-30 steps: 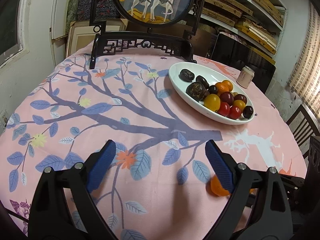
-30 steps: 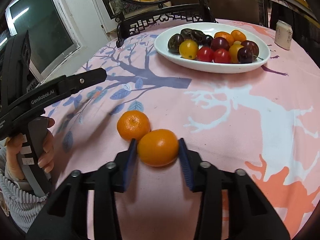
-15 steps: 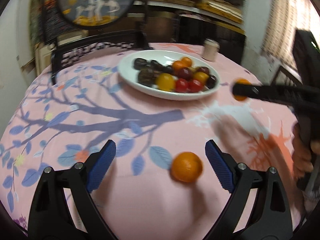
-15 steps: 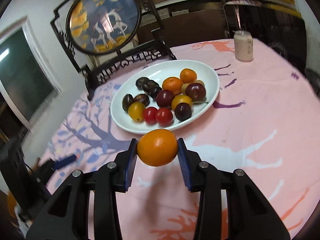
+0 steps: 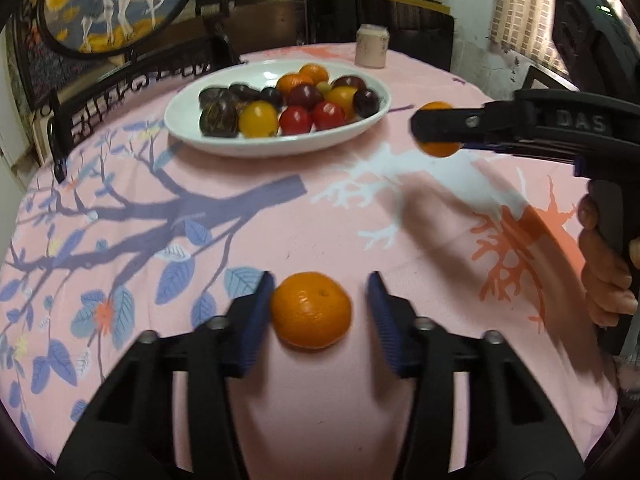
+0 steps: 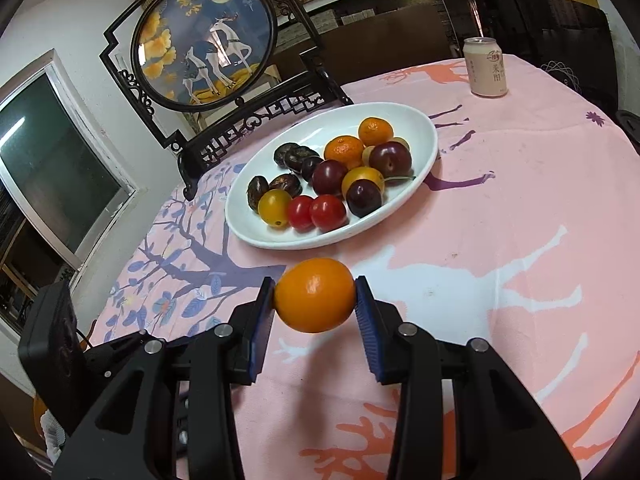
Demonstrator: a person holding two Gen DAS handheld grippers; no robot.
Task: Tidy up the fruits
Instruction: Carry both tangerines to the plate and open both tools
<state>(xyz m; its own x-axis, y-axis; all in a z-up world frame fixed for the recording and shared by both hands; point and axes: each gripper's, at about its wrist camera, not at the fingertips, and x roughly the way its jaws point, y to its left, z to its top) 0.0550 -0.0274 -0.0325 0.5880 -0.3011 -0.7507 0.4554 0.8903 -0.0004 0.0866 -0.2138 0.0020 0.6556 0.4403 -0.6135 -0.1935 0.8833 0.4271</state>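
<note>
Black grippers, ribbed blue pads (image 5: 253, 316), silver screws, bare hand (image 5: 606, 276)

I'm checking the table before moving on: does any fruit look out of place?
Yes. One mandarin lies alone on the tablecloth, outside the white dish, between the open left gripper fingers. The right gripper holds an orange in the air.
</note>
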